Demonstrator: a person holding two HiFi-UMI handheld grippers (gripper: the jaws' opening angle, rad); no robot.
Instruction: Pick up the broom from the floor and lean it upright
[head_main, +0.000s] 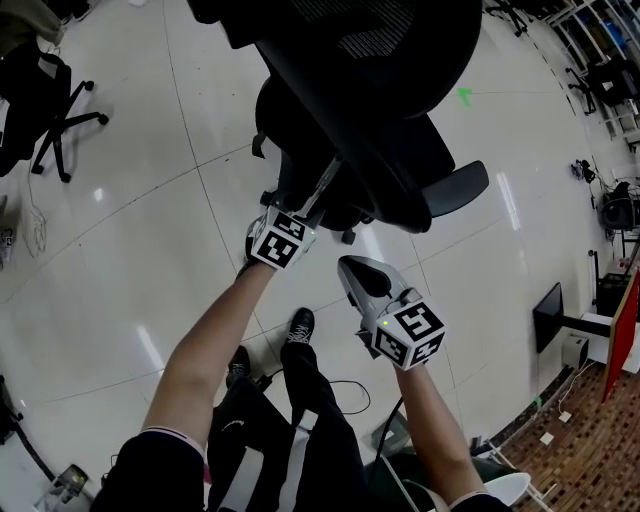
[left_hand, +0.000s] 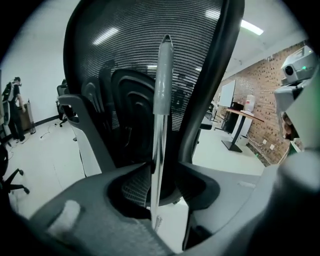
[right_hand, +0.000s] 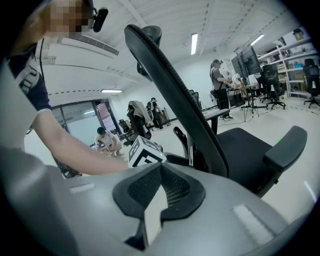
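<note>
Floor (head_main: 130, 250), left edge: 1 spare office chair (head_main: 45, 100). Centre: 1 black mesh-back office chair (head_main: 400, 60), and both grippers sit on its rear side.

1 broom (left_hand: 162, 100): only the silver handle shows, upright, leaning against the rear face of that mesh back.

Left gripper (left_hand: 166, 169): jaws apart, handle standing between them, with a gap visible on the handle's right side, so no clamp.

Right gripper (right_hand: 161, 167): near the left one, to its right, clear of the broom. Jaw tips are together with nothing in them.

Background people:
- Left gripper view: 1 bystander (left_hand: 12, 107) at the far left.
- Right gripper view: 2, a crouching person (right_hand: 105, 141) and a standing person (right_hand: 218, 85).
</note>
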